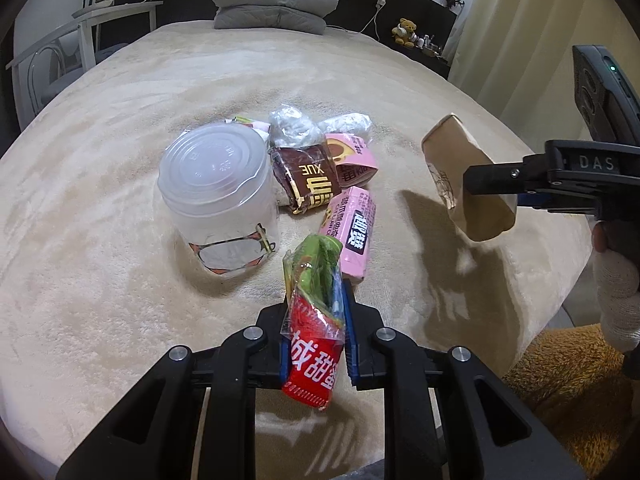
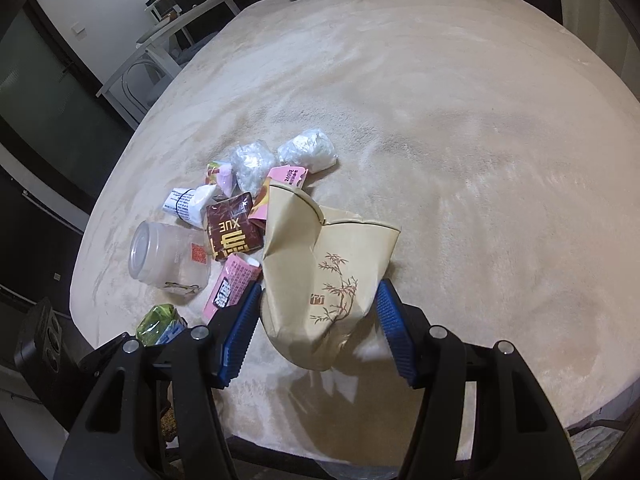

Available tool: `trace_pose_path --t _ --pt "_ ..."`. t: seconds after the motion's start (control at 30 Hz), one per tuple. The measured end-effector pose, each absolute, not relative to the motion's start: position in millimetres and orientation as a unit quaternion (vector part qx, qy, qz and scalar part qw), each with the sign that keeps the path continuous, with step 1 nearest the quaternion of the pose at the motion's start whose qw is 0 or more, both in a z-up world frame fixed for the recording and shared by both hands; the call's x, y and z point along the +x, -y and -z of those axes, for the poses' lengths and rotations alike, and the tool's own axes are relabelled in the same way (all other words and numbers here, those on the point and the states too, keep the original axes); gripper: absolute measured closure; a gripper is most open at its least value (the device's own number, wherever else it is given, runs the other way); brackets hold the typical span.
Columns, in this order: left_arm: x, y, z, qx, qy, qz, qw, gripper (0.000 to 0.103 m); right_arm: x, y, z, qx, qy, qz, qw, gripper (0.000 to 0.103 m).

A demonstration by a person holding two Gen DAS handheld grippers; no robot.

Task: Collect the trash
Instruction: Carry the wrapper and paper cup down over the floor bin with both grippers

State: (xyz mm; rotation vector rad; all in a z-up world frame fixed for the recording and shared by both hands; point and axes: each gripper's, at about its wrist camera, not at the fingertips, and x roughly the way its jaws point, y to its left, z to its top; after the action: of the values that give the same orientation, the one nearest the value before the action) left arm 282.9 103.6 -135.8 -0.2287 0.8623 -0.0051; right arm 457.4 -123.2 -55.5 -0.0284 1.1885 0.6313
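Observation:
My left gripper (image 1: pixel 316 340) is shut on a red and green snack wrapper (image 1: pixel 314 320), held above the bed's near edge; the wrapper also shows in the right wrist view (image 2: pixel 158 326). My right gripper (image 2: pixel 320 320) is shut on a crushed brown paper cup (image 2: pixel 328 276) with a bamboo print, held above the bed right of the pile; the cup also shows in the left wrist view (image 1: pixel 460 176). On the beige blanket (image 1: pixel 120 280) lies a pile: a clear lidded plastic tub (image 1: pixel 218 196), a brown wrapper (image 1: pixel 308 184), pink boxes (image 1: pixel 354 232) and crumpled clear plastic bags (image 1: pixel 292 126).
Grey folded bedding (image 1: pixel 274 4) lies at the bed's far end. A white chair and side table (image 1: pixel 84 40) stand to the left. A teddy bear (image 1: pixel 406 32) sits on a shelf at the back right. A brown fluffy rug (image 1: pixel 568 372) is off the bed's right edge.

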Motion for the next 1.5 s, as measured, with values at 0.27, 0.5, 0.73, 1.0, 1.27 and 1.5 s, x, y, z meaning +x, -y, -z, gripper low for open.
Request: trace_pose_path --t 0.27,0.5,0.73,1.0,1.27,1.5 --pt "261.3 -85.0 103.9 -0.093 -0.397 0.005 0.913 0.084 405.7 155.6 9.0 -0.008 -0.523 -0.302 0.797 0.044" --pt "228.0 -60.3 73.2 -0.077 -0.376 0.007 0.923 0.084 355.0 181.2 -24.5 -0.006 -0.501 -0.313 0.807 0.044" --pt "188.2 -32.2 47.2 -0.068 -0.358 0.01 0.931 0.084 300.4 209.1 -61.7 -0.004 -0.471 -0.326 0.82 0.044" --pt "134.4 6.9 16.9 -0.045 -0.33 0.017 0.943 0.084 241.8 239.7 -84.7 0.002 -0.444 -0.341 0.828 0.044" --pt "96.1 35.0 1.9 -0.031 -0.313 0.025 0.949 0.084 190.7 266.9 -97.7 0.003 -0.423 -0.353 0.834 0.044" --pt "90.9 53.3 15.0 -0.023 -0.33 0.036 0.943 0.084 180.0 275.0 -78.7 -0.001 -0.442 -0.355 0.823 0.044"
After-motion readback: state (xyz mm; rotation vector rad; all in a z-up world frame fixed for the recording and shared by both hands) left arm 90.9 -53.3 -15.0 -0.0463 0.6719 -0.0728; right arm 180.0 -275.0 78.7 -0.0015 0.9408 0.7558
